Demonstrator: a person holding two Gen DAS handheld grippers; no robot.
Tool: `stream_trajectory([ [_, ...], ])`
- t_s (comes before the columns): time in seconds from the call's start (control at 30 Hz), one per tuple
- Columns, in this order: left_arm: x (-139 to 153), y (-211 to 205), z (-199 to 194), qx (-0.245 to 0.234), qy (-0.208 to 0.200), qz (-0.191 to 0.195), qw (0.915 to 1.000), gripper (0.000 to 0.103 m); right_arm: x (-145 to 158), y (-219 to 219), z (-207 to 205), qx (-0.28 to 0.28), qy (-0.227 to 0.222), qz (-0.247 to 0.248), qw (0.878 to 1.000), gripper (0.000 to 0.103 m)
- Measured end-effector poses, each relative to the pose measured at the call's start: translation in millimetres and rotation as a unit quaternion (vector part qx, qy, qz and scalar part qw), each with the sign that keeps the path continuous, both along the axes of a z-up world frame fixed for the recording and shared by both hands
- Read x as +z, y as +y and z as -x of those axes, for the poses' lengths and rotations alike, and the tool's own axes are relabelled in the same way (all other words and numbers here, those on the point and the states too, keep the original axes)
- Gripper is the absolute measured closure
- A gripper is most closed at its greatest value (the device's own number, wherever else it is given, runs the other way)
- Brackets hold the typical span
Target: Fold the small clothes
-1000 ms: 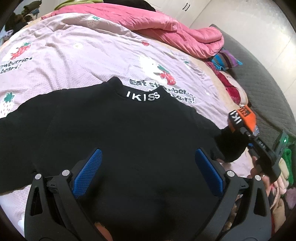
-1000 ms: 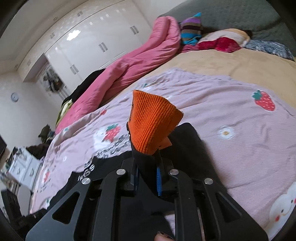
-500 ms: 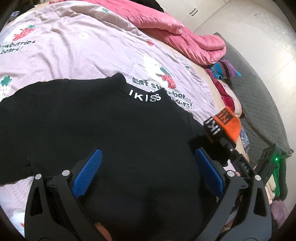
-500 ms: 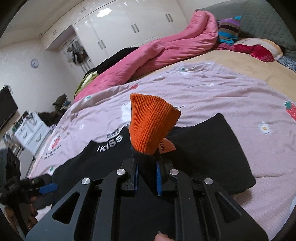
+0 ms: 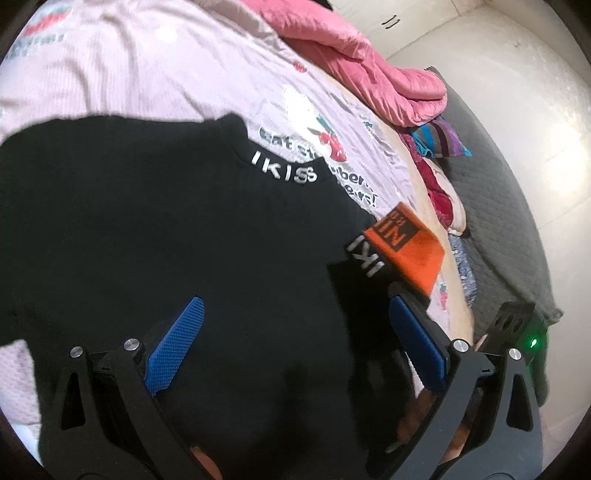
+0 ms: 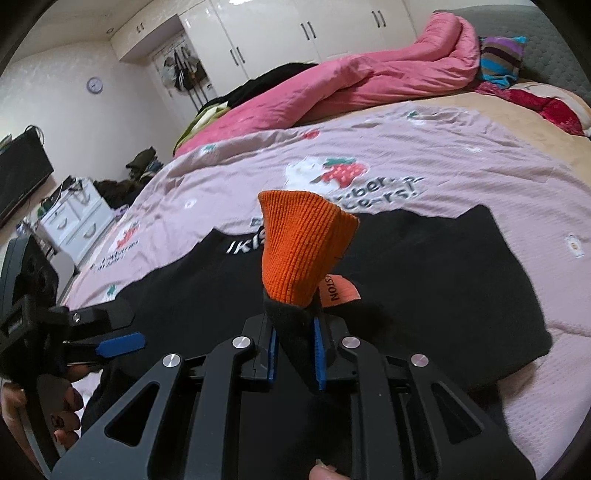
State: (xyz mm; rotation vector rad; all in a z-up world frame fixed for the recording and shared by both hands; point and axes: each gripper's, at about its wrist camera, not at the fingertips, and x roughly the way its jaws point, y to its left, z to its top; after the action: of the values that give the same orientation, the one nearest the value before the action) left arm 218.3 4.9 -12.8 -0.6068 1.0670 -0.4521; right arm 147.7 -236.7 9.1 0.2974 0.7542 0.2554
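Right gripper (image 6: pixel 295 354) pinches the black sweater's (image 6: pixel 424 288) orange-cuffed sleeve (image 6: pixel 301 251), jaws just easing apart; left gripper (image 5: pixel 291 350) is spread above the sweater body. Only the right view shows wardrobes (image 6: pixel 295 33) at 12 o'clock. Sweater lies on lilac bedspread (image 6: pixel 461 173).

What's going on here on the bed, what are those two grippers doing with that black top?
A person is folding a small black sweater spread on the pink strawberry bedsheet. The right gripper is shut on the sleeve just below its orange cuff, holding it over the sweater's body; its jaws have just been opening slightly with the sleeve between them. The left gripper hovers open above the sweater, holding nothing.
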Motion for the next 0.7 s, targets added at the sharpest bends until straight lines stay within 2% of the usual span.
stream_trajectory([
  [0.07, -7, 2, -2, 0.001, 0.012, 0.016, 0.9998, 0.009, -2, 4, 1, 0.011, 0.005, -0.011, 1.0, 0.077],
  [0.1, -10, 3, -3, 0.001, 0.018, 0.022, 0.9996, 0.009, -2, 5, 1, 0.017, 0.006, -0.021, 1.0, 0.07],
  [0.23, -15, 2, -2, -0.002, 0.023, 0.026, 0.9994, 0.014, 4, 6, 5, 0.035, 0.002, -0.046, 0.998, 0.061],
  [0.3, -18, -3, -1, -0.01, 0.026, 0.025, 0.9993, 0.02, 10, 6, 6, 0.034, -0.007, -0.047, 0.998, 0.06],
  [0.37, -23, -10, 0, -0.023, 0.03, 0.024, 0.999, 0.034, 14, -1, 7, 0.024, -0.012, -0.048, 0.999, 0.06],
  [0.47, -31, -27, 2, -0.046, 0.037, 0.021, 0.998, 0.047, 15, -16, 5, 0.004, -0.006, -0.059, 0.998, 0.058],
  [0.7, -39, -51, -1, -0.061, 0.022, -0.002, 0.9979, 0.05, 17, -56, 3, -0.045, 0.001, -0.085, 0.995, 0.053],
])
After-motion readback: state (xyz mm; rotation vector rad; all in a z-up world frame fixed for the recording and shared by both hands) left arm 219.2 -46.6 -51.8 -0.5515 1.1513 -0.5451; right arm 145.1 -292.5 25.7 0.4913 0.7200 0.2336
